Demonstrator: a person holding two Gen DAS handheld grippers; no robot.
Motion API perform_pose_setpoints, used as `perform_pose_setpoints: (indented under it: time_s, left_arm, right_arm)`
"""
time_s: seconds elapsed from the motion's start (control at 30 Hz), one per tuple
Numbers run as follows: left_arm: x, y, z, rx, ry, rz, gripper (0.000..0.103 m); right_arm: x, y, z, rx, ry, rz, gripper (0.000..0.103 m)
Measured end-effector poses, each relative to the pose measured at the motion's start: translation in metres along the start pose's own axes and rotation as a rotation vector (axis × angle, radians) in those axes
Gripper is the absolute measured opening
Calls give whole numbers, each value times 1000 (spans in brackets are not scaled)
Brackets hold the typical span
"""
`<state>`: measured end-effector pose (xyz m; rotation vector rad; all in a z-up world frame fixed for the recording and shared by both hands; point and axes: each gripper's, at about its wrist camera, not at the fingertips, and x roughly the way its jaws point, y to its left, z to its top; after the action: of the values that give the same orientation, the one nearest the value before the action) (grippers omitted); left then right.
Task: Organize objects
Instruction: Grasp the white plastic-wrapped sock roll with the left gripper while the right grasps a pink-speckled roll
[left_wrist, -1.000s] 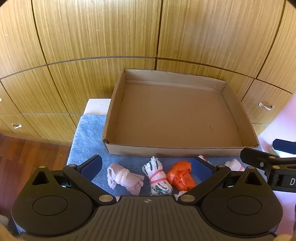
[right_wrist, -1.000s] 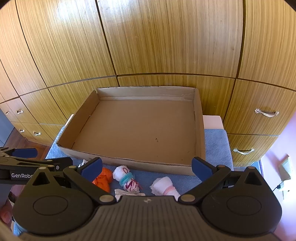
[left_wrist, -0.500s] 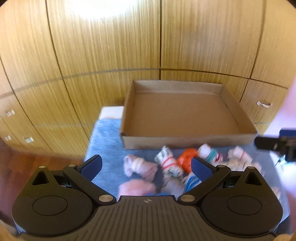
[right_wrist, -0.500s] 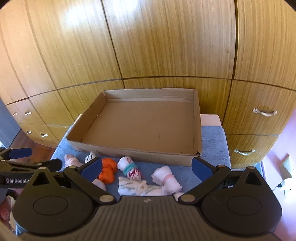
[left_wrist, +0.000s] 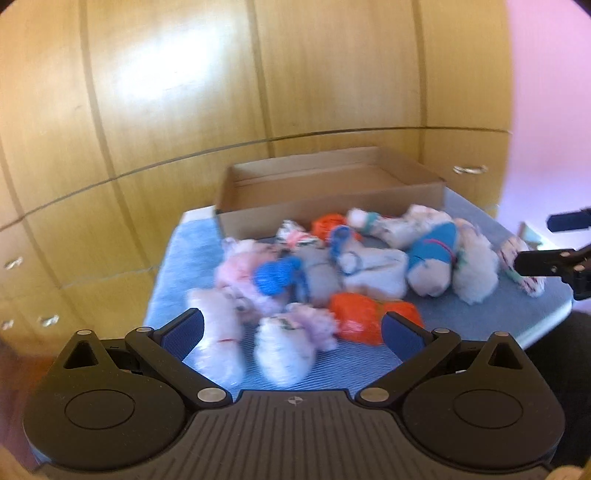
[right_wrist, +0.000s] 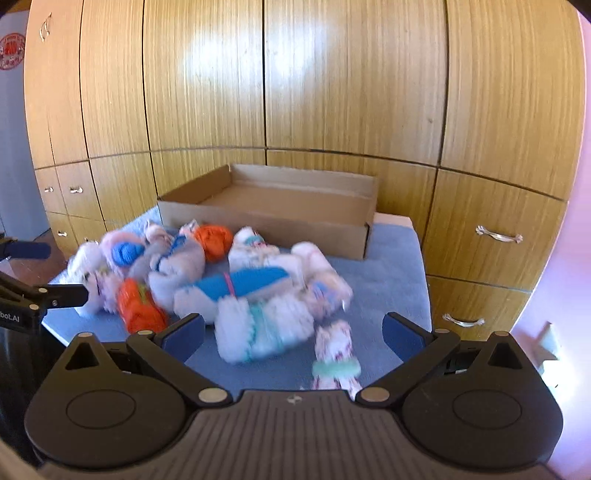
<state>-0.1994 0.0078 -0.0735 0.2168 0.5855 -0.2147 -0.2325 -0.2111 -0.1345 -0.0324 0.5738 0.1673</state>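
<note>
Left wrist view: both grippers level above rolled socks (left_wrist: 354, 269), fingers (left_wrist: 184, 330) wide apart, empty.

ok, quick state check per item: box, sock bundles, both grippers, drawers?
cardboard box: open-topped, nothing visible inside
rolled sock bundles: heaped on the blue mat, all outside the box
left gripper: open, holding nothing
right gripper: open, holding nothing
cabinet drawers: shut

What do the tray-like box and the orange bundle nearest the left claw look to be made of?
The box: plain brown cardboard, matte, with folded walls and raw-cut edges. The orange bundle: probably knitted fabric, likely a rolled sock; motion blur leaves the weave unclear.
</note>
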Motion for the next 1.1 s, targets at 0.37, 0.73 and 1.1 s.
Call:
perform_pose_setpoints:
  time_s: [0.37,0.73,1.1]
  left_arm:
    - [32,-12,-16,81,42,-63,102]
    - [44,-5,-21,81,74,-75,98]
    - [42,-2,-21,46,70,-159,60]
  right_arm:
    - [11,-4,-14,19,57,-27,88]
    - [18,-6,-23,25,98,-23,68]
    - [21,-10,-30,37,115,-44,40]
